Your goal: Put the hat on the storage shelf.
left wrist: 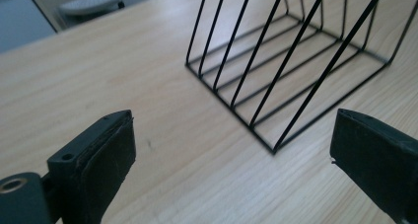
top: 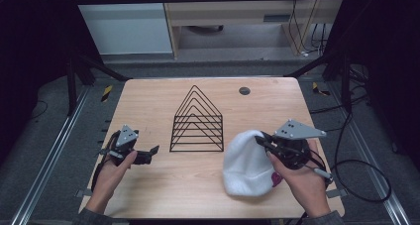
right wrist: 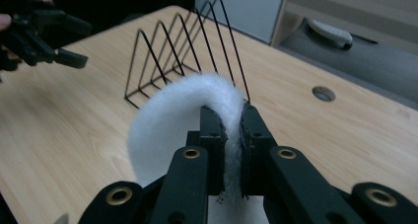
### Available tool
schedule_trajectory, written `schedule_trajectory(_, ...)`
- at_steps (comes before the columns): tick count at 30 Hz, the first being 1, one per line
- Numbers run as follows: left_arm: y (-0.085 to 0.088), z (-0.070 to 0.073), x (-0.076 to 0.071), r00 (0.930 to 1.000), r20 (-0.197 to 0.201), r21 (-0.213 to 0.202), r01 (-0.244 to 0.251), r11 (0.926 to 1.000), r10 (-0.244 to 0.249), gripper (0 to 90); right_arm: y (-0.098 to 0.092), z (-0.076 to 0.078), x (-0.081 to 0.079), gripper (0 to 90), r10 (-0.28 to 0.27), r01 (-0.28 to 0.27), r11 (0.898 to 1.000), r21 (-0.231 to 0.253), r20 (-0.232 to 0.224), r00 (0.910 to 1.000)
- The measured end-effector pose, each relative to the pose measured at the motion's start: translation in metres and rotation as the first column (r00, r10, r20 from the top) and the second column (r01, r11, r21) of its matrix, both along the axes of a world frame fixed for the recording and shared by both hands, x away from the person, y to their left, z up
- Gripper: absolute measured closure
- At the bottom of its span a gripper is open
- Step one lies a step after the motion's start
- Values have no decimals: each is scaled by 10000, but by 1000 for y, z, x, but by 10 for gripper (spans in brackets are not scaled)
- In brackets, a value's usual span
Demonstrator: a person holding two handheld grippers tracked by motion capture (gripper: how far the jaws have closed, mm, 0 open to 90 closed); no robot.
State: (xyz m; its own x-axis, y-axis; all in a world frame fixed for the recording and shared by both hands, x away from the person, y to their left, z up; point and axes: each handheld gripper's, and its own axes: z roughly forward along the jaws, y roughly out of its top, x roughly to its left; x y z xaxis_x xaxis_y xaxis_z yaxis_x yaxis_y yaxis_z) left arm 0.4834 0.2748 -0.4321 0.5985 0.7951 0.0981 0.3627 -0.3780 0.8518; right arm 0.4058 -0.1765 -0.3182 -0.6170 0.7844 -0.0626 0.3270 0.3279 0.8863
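Toward the lower right of the high view, your right gripper (top: 264,141) pinches the rim of a white fleecy cloth (top: 246,168), soft, light and floppy, so grip a folded edge; left gripper (top: 148,154) gapes wide, empty.

The left gripper (left wrist: 231,150) hovers with jaws wide apart over the wooden table (left wrist: 98,86). A black wire rack (left wrist: 291,66) stands just ahead.

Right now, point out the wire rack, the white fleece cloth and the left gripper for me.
wire rack (top: 196,123), high view, on its middle triangular dividers.
white fleece cloth (top: 245,168), high view, on the middle of the draped fabric.
left gripper (top: 154,150), high view, between its open jaw tips.
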Motion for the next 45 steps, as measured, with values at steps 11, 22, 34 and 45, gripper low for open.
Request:
schedule_trajectory(11, -22, 47, 7, 9934, 567, -239, 1008, 9946, -994, 25, 10, 51, 14, 832, -368, 383, 9992, -92, 1293, 9909)
schedule_trajectory(22, -30, 90, 11, 9828, 966, -403, 1621, 9860, -1576, 29, 20, 82, 49, 834, -1148, 1280, 9907, -466, 2205, 9686)
schedule_trajectory(34, -41, 120, 21, 9740, 1016, -534, 2084, 9766, -2023, 54, 32, 116, 80, 833, -1294, 1275, 9916, 239, 2524, 9589)
schedule_trajectory(45, -46, 124, 30, 9691, 852, -907, 2391, 9668, -2316, 86, 56, 143, 92, 833, -1015, 735, 9909, 1132, 2658, 9587)
